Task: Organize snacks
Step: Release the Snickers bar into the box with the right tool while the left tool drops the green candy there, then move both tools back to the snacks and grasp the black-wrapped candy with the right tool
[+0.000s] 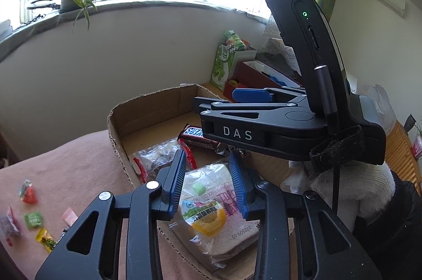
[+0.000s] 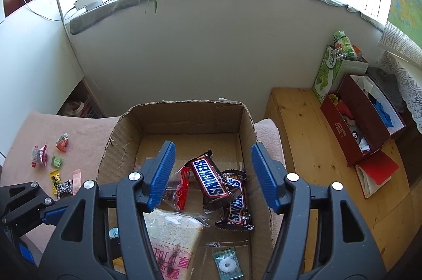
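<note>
The left gripper [image 1: 207, 178] tilts downward with its blue-padded jaws slightly parted and nothing pressed between them, while the right gripper [image 2: 213, 175], just to its right and likewise angled downward, has its jaws spread wide, a white-gloved hand [image 1: 350, 190] gripping its handle.

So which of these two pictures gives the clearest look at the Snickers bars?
The right wrist view: two Snickers bars lie overlapping in the cardboard box, wrappers readable. The left wrist view shows only one bar's end, mostly hidden behind the other black tool.
</note>
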The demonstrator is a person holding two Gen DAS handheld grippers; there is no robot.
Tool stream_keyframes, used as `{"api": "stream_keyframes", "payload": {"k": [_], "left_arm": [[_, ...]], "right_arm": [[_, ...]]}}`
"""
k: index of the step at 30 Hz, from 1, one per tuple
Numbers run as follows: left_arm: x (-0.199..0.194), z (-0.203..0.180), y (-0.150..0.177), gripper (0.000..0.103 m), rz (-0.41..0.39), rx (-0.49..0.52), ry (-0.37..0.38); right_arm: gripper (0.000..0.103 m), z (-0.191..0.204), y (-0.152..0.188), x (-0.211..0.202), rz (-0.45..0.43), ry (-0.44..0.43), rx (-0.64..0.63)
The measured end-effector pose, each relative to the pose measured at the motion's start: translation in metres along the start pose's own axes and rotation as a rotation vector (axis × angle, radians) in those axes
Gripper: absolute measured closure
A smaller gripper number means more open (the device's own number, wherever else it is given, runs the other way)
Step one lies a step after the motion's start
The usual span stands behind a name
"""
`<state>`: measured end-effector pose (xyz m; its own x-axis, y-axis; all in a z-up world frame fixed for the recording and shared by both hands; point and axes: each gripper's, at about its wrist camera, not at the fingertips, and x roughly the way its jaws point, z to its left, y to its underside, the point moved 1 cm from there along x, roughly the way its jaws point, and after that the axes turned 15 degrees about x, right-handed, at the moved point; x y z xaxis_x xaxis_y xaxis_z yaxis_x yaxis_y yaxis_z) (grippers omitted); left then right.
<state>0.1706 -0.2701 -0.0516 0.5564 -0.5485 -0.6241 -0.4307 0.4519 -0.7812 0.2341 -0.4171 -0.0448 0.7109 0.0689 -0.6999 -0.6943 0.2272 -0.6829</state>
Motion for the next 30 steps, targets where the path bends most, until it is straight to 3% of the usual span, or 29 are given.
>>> {"api": "stream_keyframes", "payload": {"k": [6,8,10,20,30], "left_arm": [[-0.013,-0.002,0.001,0.07,-0.01,0.009,-0.006],[-0.019,-0.004,0.001,0.07,-0.017,0.015,-0.01],[-0.025,-0.005,0.001,0.07,-0.025,0.018,-0.013],[-0.057,0.006,0.014,0.07,-0.048,0.0,-0.041],[-0.09,0.047,0.045,0.07,-0.051,-0.066,-0.093]], "right_arm": [[0.031,0.001,0.001,-0.011,-0.018,0.008,0.005],[0.022,0.001,0.002,-0.015,-0.023,0.009,0.01],[0.019,0.002,0.004,-0.02,-0.034,0.011,0.009],[0.019,0.016,0.019,-0.045,-0.056,-0.002,0.01],[0.019,0.045,0.038,-0.068,-0.07,-0.061,0.003]]}}
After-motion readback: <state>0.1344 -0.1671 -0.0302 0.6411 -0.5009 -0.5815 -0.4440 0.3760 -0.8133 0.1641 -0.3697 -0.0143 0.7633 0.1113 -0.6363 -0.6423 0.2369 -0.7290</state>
